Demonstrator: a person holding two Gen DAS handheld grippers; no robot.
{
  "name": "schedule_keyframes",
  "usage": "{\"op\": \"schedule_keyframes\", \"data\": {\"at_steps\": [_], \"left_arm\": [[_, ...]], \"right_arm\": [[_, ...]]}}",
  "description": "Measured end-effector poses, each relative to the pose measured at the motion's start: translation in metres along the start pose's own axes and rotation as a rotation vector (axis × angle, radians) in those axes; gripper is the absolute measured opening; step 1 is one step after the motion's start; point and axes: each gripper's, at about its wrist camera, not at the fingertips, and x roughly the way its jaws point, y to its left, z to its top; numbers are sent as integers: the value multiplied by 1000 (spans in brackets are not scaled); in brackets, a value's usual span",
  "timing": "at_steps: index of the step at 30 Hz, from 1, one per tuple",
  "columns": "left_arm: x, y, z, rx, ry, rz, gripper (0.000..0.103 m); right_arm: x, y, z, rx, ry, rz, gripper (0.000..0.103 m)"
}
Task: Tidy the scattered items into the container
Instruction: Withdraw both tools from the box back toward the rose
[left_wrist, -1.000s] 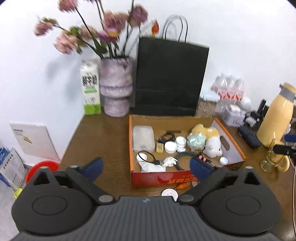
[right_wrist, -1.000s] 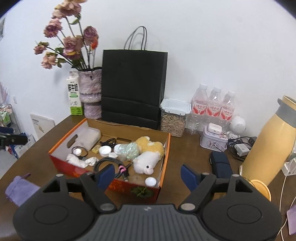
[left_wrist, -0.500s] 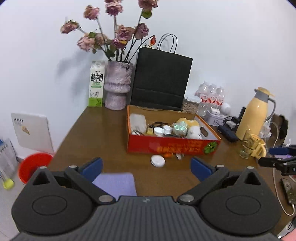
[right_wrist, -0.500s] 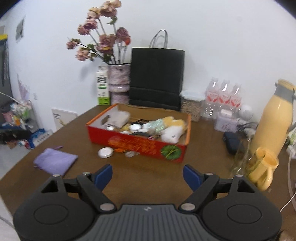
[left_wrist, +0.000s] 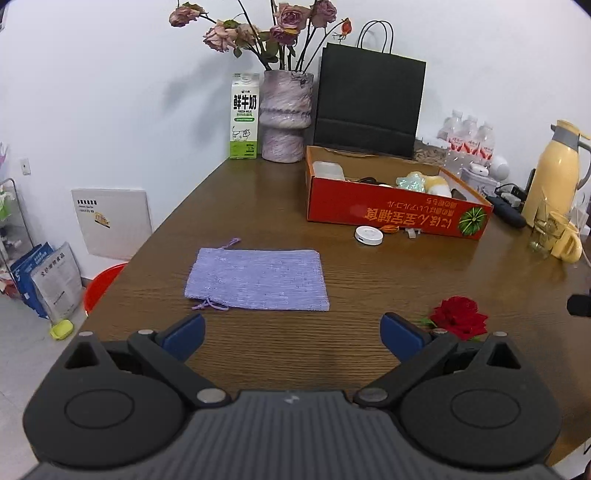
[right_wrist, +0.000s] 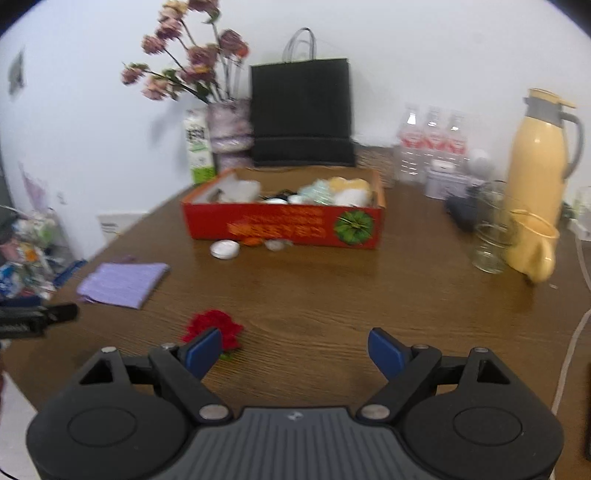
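The left tool (left_wrist: 291, 330) hangs over the near edge of the desk (left_wrist: 369, 280) with its jaws spread wide and nothing between them. Dead ahead at 12 o'clock lies a purple pouch (left_wrist: 258, 277), flat on the wood, drawstrings trailing at its near-left and far-left corners. At about 2 o'clock, just beside the right finger, sits a red flower (left_wrist: 460, 316).

The right tool (right_wrist: 295, 349) also stands wide, its jaws empty over bare wood; they have crept a little wider and are now almost settled. In its blurred view the same flower lies at 10 o'clock, partly hidden behind the left fingertip (right_wrist: 203, 350); whether they touch I cannot tell. The pouch is farther off at 10 o'clock, near the desk's left edge.

The red box (left_wrist: 399, 214) stands at the far middle of the desk, 1 o'clock from the left tool and 12 o'clock from the right. It already holds a clear case, cables, plush toys and small white tubs. Just in front of its near wall, on the desk, lie a white disc (left_wrist: 368, 235), a small orange bit (left_wrist: 390, 229) and a clear clip (left_wrist: 413, 232).

Behind the box are a black bag (left_wrist: 369, 105), a vase (left_wrist: 286, 116) and a milk carton (left_wrist: 243, 116); right of it a yellow flask (left_wrist: 557, 173).
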Motion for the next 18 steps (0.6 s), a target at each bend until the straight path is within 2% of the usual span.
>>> {"op": "schedule_keyframes", "data": {"at_steps": [6,11,15,18], "left_arm": [[10,4,-5,-23,35,-12,103],[16,-2,-5,-20,34,-57,103],[19,-21,-8,35,-13,-195,103],[31,-46,-12,86,-10,-314,103]], "right_arm": [[-2,-18,-3,43,2,-26,86],[17,-11,-1,23,15,2,84],[43,12,13,-72,5,54,84],[72,26,33,-143,7,85,81]]}}
